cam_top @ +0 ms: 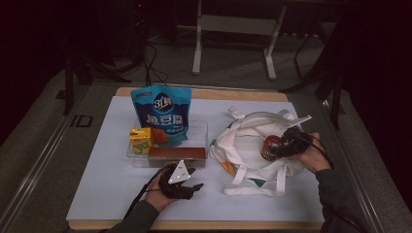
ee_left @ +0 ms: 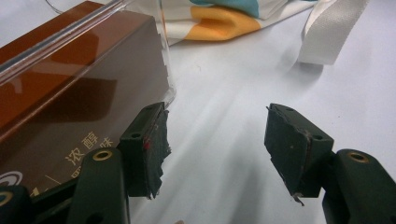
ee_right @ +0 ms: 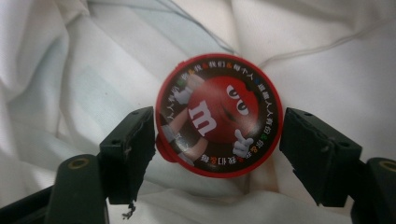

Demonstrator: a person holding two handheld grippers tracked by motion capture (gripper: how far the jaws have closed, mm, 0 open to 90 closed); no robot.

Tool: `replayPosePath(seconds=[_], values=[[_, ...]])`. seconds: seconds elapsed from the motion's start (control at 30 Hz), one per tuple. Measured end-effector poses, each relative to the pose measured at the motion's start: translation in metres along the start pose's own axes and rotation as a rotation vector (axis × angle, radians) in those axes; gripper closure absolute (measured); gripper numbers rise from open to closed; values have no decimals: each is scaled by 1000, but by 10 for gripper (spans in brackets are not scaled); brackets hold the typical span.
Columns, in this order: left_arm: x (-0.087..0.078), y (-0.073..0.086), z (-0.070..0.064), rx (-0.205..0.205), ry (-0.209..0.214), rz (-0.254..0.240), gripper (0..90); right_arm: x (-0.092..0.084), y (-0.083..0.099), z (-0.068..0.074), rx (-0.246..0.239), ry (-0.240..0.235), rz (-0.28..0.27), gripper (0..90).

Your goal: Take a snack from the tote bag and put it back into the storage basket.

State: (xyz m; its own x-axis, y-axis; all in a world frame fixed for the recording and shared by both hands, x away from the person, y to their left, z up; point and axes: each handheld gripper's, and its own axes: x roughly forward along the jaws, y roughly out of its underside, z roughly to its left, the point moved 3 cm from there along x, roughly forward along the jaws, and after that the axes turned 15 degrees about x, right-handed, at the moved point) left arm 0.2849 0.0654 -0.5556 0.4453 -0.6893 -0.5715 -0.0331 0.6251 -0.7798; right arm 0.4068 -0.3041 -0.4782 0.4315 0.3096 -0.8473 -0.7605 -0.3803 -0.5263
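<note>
A round red candy can [cam_top: 269,144] with a cartoon lid [ee_right: 219,123] lies in the mouth of a white tote bag [cam_top: 243,145]. My right gripper [cam_top: 278,145] reaches into the bag from the right. In the right gripper view it [ee_right: 217,140] stands open, one pad on each side of the lid and neither pressing on it. My left gripper [cam_top: 195,178] rests low on the white mat at the front centre. It [ee_left: 215,135] is open with nothing between the pads, and its left pad sits beside the corner of a brown box [ee_left: 70,93].
A clear tray [cam_top: 204,127] holds the brown box [cam_top: 177,154], a yellow juice carton [cam_top: 141,140] and an upright blue snack pouch [cam_top: 163,114]. The bag's straps [ee_left: 327,32] trail over the white mat [cam_top: 111,174]. Bare mat lies at the front left.
</note>
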Motion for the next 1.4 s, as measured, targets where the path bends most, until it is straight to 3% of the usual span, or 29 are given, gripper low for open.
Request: replayPosePath(seconds=[0.5,1.4], values=[[0,0,0,2,1,-1,394,20,-2,-4,-13,-35,59,241],[0,0,0,2,1,0,394,20,-3,-3,21,-27,49,254]])
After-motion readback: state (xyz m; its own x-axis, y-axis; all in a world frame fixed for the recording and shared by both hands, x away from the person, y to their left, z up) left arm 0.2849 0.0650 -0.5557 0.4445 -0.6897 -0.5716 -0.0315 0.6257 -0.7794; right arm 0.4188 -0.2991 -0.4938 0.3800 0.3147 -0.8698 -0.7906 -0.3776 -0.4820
